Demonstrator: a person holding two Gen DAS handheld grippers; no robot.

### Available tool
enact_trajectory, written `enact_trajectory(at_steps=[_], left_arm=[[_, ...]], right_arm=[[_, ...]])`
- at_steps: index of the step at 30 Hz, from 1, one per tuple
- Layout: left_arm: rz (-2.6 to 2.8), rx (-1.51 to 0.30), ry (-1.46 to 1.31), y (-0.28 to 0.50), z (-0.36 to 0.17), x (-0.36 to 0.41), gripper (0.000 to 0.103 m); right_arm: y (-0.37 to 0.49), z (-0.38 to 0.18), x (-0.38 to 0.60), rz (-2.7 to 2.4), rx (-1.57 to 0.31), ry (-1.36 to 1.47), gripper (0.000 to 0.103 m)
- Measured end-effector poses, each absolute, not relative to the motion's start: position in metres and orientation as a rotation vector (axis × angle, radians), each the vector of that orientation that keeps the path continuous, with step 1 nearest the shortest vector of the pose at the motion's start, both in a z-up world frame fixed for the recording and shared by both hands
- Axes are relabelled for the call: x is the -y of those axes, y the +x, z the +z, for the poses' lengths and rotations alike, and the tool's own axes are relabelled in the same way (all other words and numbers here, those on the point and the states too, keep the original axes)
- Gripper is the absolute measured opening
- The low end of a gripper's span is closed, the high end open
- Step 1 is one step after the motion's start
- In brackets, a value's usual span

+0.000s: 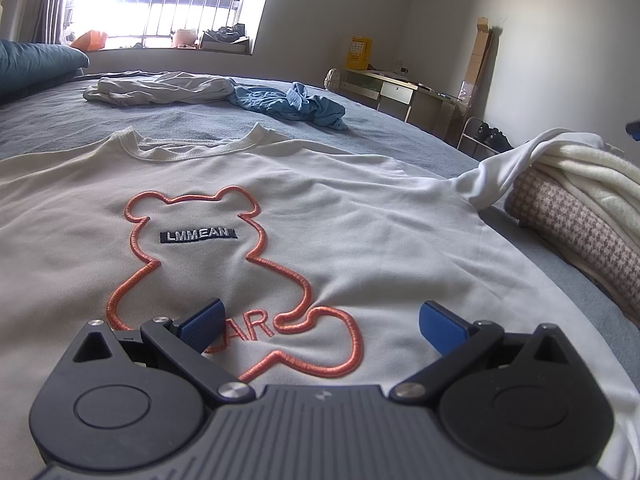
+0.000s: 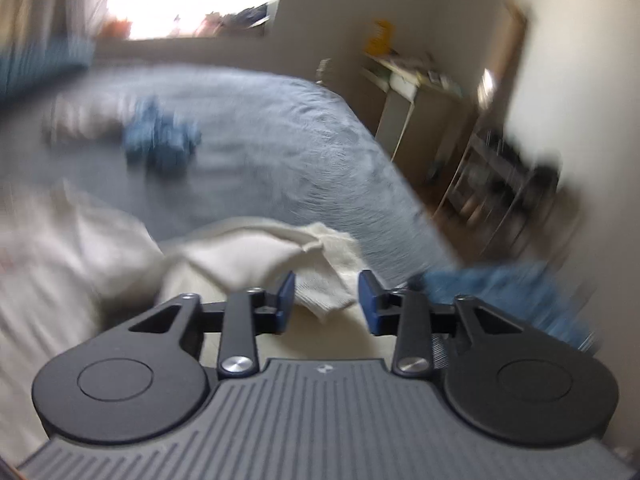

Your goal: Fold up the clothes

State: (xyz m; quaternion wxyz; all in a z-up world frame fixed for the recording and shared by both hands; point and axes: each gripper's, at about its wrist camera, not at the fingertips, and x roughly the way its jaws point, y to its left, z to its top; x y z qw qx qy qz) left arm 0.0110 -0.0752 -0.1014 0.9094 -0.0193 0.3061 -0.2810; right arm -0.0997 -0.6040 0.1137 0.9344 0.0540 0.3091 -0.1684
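Observation:
A white sweatshirt (image 1: pixel 340 216) with an orange bear outline lies flat, front up, on the grey-blue bed (image 1: pixel 224 124). Its right sleeve (image 1: pixel 504 172) drapes up onto a pile of cream cloth. My left gripper (image 1: pixel 320 322) hovers low over the shirt's lower front, jaws wide open, nothing between them. In the blurred right wrist view, my right gripper (image 2: pixel 326 300) is over a cream folded cloth (image 2: pixel 256 252) at the bed's right side. Its jaws stand partly apart, and the pads press on nothing. The sweatshirt (image 2: pixel 60 240) shows as a white blur at the left.
A crumpled blue garment (image 1: pixel 296 104) and a beige one (image 1: pixel 160 90) lie at the far side of the bed. A houndstooth cloth (image 1: pixel 580 232) sits under the cream pile (image 1: pixel 592 172) at the right. A desk (image 1: pixel 396 92) and a rack stand beyond the bed's right edge.

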Motion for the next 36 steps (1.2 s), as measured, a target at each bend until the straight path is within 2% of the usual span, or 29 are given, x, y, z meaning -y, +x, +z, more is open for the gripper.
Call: enact_trajectory(at_steps=[4,7,19,26,28,32,36], left_arm=[[-0.579,-0.631,-0.038,0.011,-0.101,0.075,0.103],[-0.579,-0.631,-0.039,0.011,-0.101,0.075,0.103],[-0.589,-0.627,-0.068,0.011,-0.102,0.071,0.103],[-0.591,-0.626,-0.074,0.011,-0.102,0.070,0.103],[-0.590,-0.626,-0.074,0.011,-0.102,0.070,0.103],[-0.590,-0.625,-0.074,0.011,-0.102,0.070,0.103],[-0.588,-0.625,-0.071,0.011,-0.102,0.070,0.103]], right_arm=[[-0.088,0.095,0.644,-0.347,-0.658,0.578,0.049],[-0.079,0.075,0.656,-0.341,-0.680,0.792,0.049],[-0.089,0.055,0.665,-0.388,-0.679,1.063,0.052],[-0.064,0.045,0.665,-0.455,-0.657,1.049,0.052],[-0.065,0.042,0.665,-0.483,-0.624,1.034,0.047],[-0.065,0.048,0.660,-0.486,-0.570,0.908,0.015],[-0.048,0.087,0.621,-0.471,-0.511,0.491,0.012]])
